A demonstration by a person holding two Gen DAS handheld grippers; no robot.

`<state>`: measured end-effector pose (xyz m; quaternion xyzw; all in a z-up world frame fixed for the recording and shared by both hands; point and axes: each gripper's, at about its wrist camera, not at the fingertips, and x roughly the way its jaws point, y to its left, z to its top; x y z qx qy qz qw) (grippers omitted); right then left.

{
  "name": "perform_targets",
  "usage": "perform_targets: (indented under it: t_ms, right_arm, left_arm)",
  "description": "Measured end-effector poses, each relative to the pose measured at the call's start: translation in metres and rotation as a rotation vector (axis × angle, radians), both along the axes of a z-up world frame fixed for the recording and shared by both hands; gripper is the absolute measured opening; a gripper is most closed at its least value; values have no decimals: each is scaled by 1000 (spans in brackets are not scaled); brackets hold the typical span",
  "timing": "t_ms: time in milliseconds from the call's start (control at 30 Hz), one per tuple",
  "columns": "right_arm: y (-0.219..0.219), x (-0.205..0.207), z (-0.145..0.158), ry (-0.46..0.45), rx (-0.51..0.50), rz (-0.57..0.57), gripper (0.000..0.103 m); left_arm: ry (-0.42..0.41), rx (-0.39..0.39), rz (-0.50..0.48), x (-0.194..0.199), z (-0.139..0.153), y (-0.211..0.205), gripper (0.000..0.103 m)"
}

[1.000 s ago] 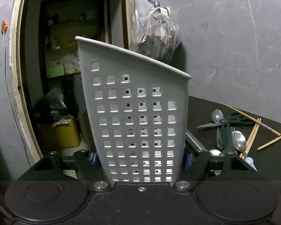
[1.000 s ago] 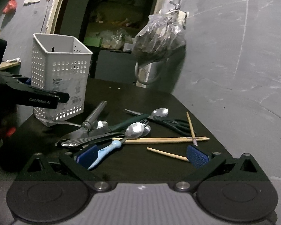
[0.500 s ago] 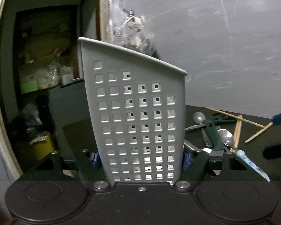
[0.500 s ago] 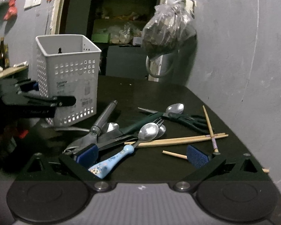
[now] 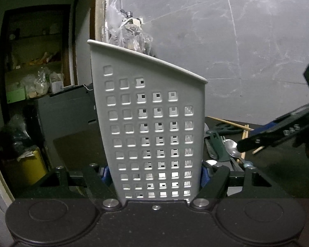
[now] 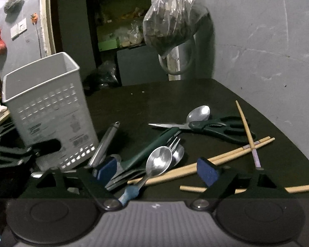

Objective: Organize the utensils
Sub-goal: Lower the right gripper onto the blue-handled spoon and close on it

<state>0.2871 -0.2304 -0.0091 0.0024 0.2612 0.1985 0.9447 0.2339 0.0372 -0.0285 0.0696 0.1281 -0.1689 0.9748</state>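
My left gripper (image 5: 154, 173) is shut on the lower part of a white perforated utensil basket (image 5: 152, 123), its blue pads pressing both side walls. The right wrist view shows the basket (image 6: 49, 111) standing tilted at the left of the dark table (image 6: 154, 94). My right gripper (image 6: 156, 170) hovers low over the utensil pile with its jaws closing. A blue-handled spoon (image 6: 158, 162) lies between them, and neither pad touches it. Beside the spoon lie a green-handled knife (image 6: 152, 144), a fork (image 6: 174, 143) and wooden chopsticks (image 6: 226, 154).
Dark green scissors (image 6: 212, 126) and a second spoon (image 6: 198, 112) lie behind the pile, and a metal-handled tool (image 6: 105, 142) lies beside the basket. A filled plastic bag (image 6: 171, 22) hangs by the grey wall. An open doorway with shelves is behind the table.
My right gripper moved forward over the pile, so the blue-handled spoon now lies between its fingers, and it entered the left wrist view at the right. The left gripper turned, still holding the basket.
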Motion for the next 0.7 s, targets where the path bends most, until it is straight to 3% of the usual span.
perform_targets:
  t_ms: [200,700]
  right_arm:
    - [9,13,-2,12,-28,12,81]
    - [9,29,-10,50,-42,-16,41]
  left_arm:
    - [12,1,-6,-5,2,-2,76]
    - [20,4,23,-11,7,-13,76]
